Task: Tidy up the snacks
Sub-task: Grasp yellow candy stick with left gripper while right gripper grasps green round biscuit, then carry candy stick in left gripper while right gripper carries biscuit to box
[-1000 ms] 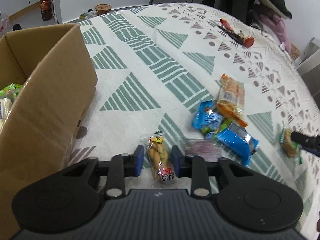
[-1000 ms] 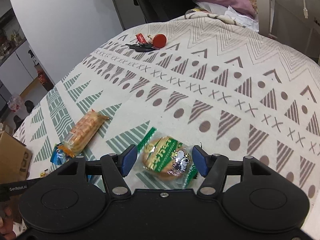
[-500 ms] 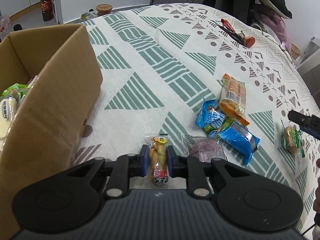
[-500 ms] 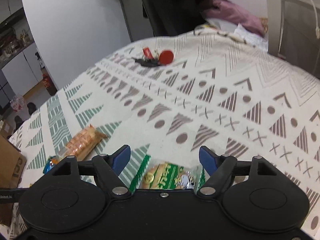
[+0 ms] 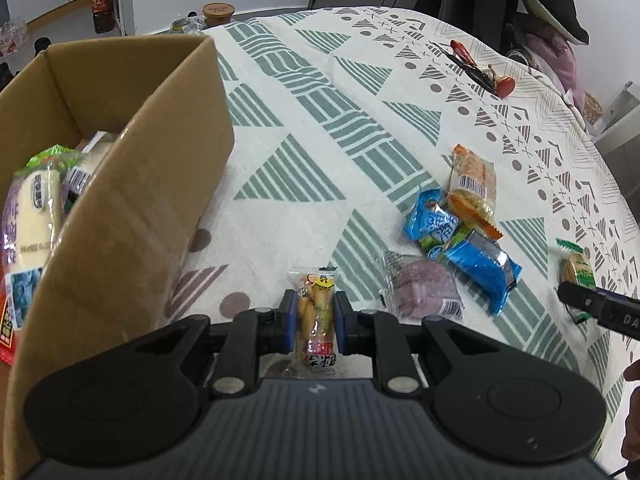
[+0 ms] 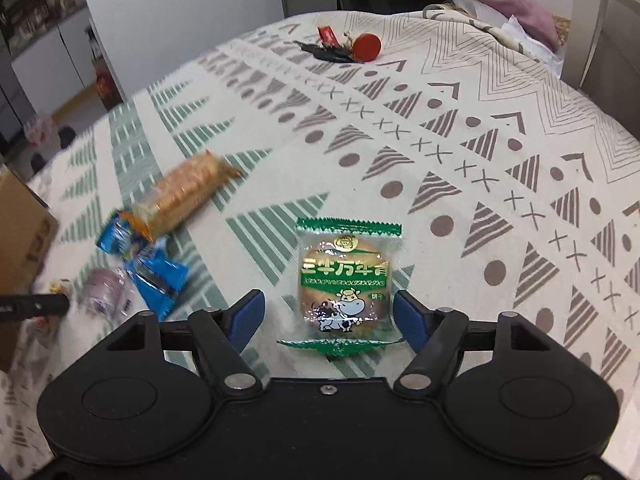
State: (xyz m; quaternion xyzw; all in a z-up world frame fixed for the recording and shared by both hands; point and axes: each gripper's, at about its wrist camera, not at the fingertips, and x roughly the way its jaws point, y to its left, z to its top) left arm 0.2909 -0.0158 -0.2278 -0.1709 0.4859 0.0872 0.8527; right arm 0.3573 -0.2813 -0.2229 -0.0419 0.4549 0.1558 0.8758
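My left gripper (image 5: pixel 314 322) is shut on a small clear snack packet (image 5: pixel 316 312) with yellow-brown pieces, held just above the patterned cloth, right of the open cardboard box (image 5: pixel 120 184). The box holds several wrapped snacks (image 5: pixel 36 208). My right gripper (image 6: pixel 328 316) is open, its blue pads on either side of a round biscuit in a green-edged wrapper (image 6: pixel 346 280) lying on the cloth. That biscuit also shows in the left wrist view (image 5: pixel 578 268), at the far right.
On the cloth lie an orange cracker pack (image 5: pixel 472 188), two blue packets (image 5: pixel 476 264), and a purple bun (image 5: pixel 424 292). Keys with a red tag (image 6: pixel 344 46) lie at the far side. The bed edge curves off to the right.
My left gripper closed on the small snack packet and lifted it toward the box. My right gripper swung over the biscuit, which now lies between its open jaws.
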